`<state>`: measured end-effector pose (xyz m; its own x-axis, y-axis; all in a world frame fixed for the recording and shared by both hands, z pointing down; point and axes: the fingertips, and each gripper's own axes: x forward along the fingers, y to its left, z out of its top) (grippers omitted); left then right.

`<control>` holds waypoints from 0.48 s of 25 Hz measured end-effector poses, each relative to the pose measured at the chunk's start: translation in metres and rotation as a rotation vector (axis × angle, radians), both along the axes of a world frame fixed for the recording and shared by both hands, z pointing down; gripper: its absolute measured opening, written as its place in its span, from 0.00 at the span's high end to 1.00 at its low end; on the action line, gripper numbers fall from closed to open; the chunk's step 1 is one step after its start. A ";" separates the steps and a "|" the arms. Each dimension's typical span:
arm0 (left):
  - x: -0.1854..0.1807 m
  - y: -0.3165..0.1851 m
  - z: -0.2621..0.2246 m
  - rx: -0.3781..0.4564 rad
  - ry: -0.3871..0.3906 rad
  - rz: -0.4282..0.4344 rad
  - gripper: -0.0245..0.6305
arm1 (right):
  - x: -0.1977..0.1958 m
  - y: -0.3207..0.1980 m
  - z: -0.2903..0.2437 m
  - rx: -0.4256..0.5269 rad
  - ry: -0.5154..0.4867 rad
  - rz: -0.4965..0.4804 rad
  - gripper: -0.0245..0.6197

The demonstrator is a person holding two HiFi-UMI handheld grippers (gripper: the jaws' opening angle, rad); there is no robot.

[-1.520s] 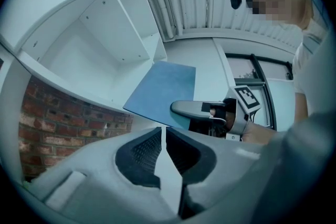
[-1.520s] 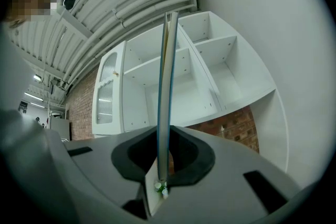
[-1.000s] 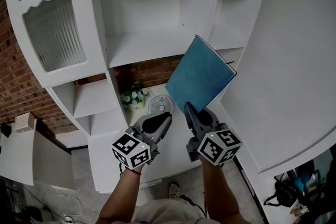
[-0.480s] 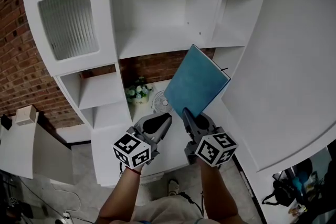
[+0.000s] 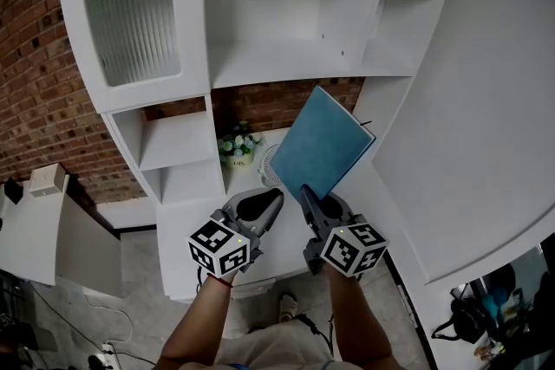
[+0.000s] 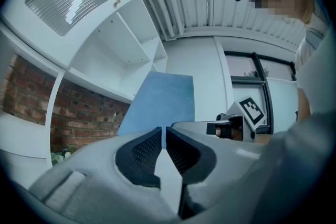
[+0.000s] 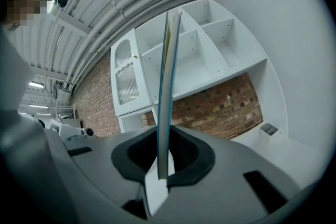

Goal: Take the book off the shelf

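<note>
A thin blue book point(image 5: 323, 143) is held up in the air in front of the white shelf unit point(image 5: 286, 65), clear of its shelves. My right gripper point(image 5: 305, 193) is shut on the book's lower edge; in the right gripper view the book point(image 7: 167, 86) stands edge-on between the jaws. My left gripper point(image 5: 276, 197) hovers just left of it, jaws closed together with nothing between them. In the left gripper view the blue book point(image 6: 160, 105) rises beyond the jaws, with the right gripper's marker cube point(image 6: 252, 109) to the right.
The shelf unit has a ribbed glass door point(image 5: 134, 17) at upper left and bare open shelves. A small flower pot point(image 5: 240, 148) and a white fan point(image 5: 271, 160) sit on the counter point(image 5: 199, 225) below. A brick wall point(image 5: 39, 74) lies left, a white curved wall point(image 5: 486, 100) right.
The view has shifted so the shelf unit sits further right. The book and right gripper have come slightly lower and nearer; the left gripper stays beside it, still closed.
</note>
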<state>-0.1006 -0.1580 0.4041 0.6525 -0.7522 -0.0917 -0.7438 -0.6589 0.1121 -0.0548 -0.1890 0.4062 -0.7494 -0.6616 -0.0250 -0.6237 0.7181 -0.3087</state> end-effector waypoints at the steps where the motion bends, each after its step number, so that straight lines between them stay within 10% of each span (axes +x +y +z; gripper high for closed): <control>1: -0.001 0.001 0.001 -0.003 -0.001 -0.001 0.94 | -0.002 0.002 0.002 -0.004 0.002 -0.002 0.88; 12: -0.019 0.009 0.012 -0.026 -0.001 -0.021 0.94 | -0.023 0.012 0.022 -0.050 0.007 -0.030 0.88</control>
<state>-0.1193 -0.1491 0.4158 0.6367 -0.7678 -0.0715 -0.7575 -0.6401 0.1285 -0.0773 -0.1772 0.4280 -0.7691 -0.6390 0.0124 -0.6041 0.7204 -0.3406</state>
